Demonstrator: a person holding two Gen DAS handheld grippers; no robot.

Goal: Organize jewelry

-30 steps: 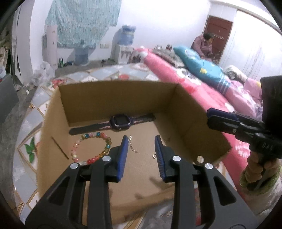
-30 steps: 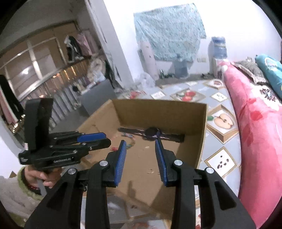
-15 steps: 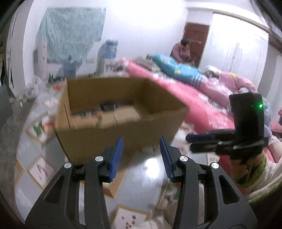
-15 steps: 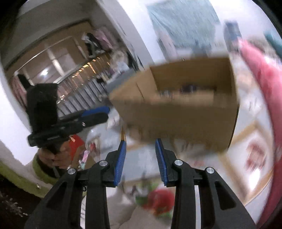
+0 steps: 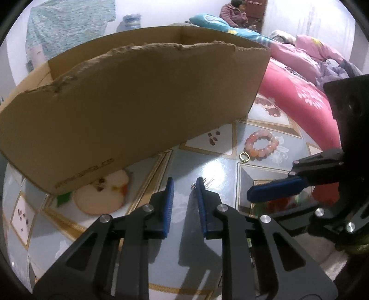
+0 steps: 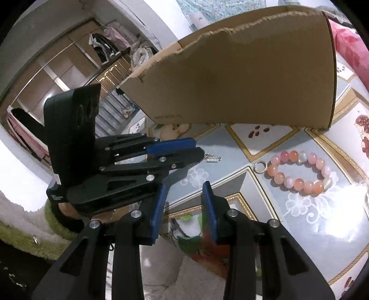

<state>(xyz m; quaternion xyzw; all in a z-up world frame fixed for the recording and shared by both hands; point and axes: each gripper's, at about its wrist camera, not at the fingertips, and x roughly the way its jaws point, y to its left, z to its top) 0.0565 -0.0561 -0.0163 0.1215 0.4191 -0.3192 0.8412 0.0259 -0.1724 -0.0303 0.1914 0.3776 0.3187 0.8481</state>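
A pink bead bracelet (image 5: 261, 147) lies on the patterned floor, with a small gold ring (image 5: 244, 157) touching its left side. A short silver chain piece (image 5: 208, 182) rests just past the right fingertip of my left gripper (image 5: 184, 184). Its jaws are closing, with nothing between the pads. The cardboard box (image 5: 138, 103) stands behind, its inside hidden. In the right wrist view the bracelet (image 6: 299, 170), ring (image 6: 260, 166) and chain piece (image 6: 213, 158) lie ahead. My right gripper (image 6: 184, 188) is open and empty, low over the floor.
A bed with a pink cover (image 5: 299, 97) runs along the right, and a person (image 5: 235, 11) sits at its far end. A hand in a green and white sleeve (image 6: 57, 221) holds the left gripper. Shelves and hanging clothes (image 6: 110, 46) stand at the far left.
Both grippers dropped from above the open box to floor level in front of it. The watch and beads inside are now out of sight. The left jaws stand narrower.
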